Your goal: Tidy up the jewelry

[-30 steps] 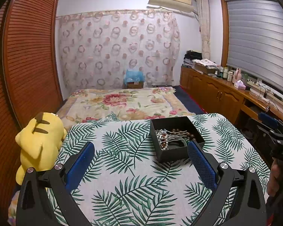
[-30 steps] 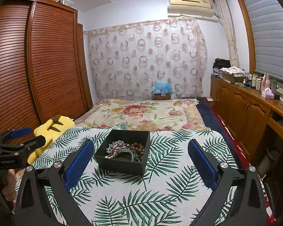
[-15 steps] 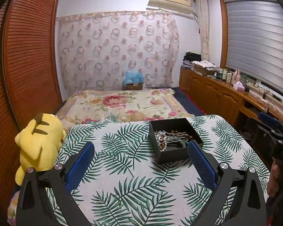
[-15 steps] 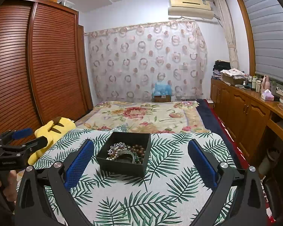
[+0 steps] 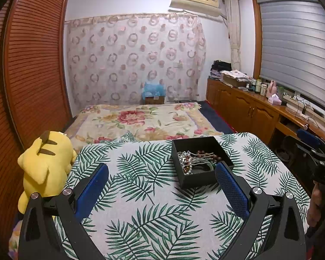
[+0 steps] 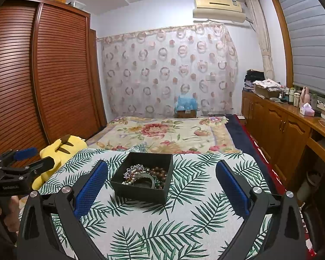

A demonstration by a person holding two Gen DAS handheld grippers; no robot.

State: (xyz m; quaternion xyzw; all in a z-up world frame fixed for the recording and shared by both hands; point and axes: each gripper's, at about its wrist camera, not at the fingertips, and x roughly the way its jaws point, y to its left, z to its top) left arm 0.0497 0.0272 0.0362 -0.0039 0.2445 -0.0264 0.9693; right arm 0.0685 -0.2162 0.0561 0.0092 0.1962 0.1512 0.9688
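Hovering over the leaf-print tablecloth (image 5: 140, 195), we had both tools raised and neither one touching anything; our left gripper (image 5: 161, 174) stood with its blue-padded fingers (image 5: 93, 188) spread wide apart, nothing between them but cloth, and our right gripper (image 6: 161, 174) was spread just as wide, its own blue pads (image 6: 231, 188) parted over the table; the black box (image 6: 140, 192) sat open-topped on the cloth, toward the far half of the table; from the right wrist view it lay between the two fingers, closer to the left-hand one, and from the left wrist view it sat to the right of centre, the right-hand finger's tip overlapping its near corner in the picture, though whether they touched we could not tell; inside the box lay the jewelry (image 5: 195, 160), a tangled heap of brown beads, pale pearls, a silvery chain and a dark bangle, all piled together in the one compartment; a yellow plush toy (image 5: 45, 162) slumped just off the table's left edge; beyond the table stretched a bed with a floral blanket (image 6: 166, 134), a ring-patterned curtain (image 6: 166, 71) behind it, and a wooden cabinet (image 6: 281, 130) along the right wall; a hand (image 5: 316, 208) showed gripping the right tool's handle at the frame's edge.
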